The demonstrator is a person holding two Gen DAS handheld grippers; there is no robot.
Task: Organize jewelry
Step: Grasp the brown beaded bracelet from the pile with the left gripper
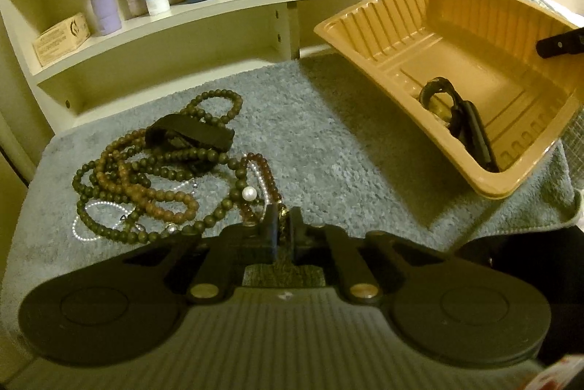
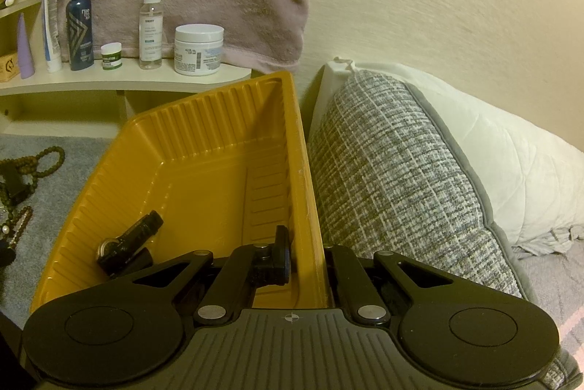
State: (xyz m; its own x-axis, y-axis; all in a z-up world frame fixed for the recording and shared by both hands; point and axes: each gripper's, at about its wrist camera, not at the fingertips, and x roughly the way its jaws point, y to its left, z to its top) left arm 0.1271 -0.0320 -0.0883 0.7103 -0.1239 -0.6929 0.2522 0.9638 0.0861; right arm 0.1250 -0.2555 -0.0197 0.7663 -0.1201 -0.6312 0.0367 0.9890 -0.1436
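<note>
Presently my left gripper (image 1: 281, 224) is closed on a gold-toned chain (image 1: 283, 218) at the near edge of the tangled pile of green and brown bead necklaces (image 1: 153, 178) on the grey towel (image 1: 328, 152). My right gripper (image 2: 304, 244) clamps the right rim of the tilted ribbed mustard plastic tray (image 2: 219, 149), black-strapped watch (image 2: 126, 244) inside.

Warm, dim indoor light tinted both views yellowish, with soft grain. Fisheye distortion bowed the cream wooden shelf (image 1: 204, 14) and darkened the corners. The tilted mustard plastic tray (image 1: 365, 25) shadowed the grey towel (image 1: 328, 149).
</note>
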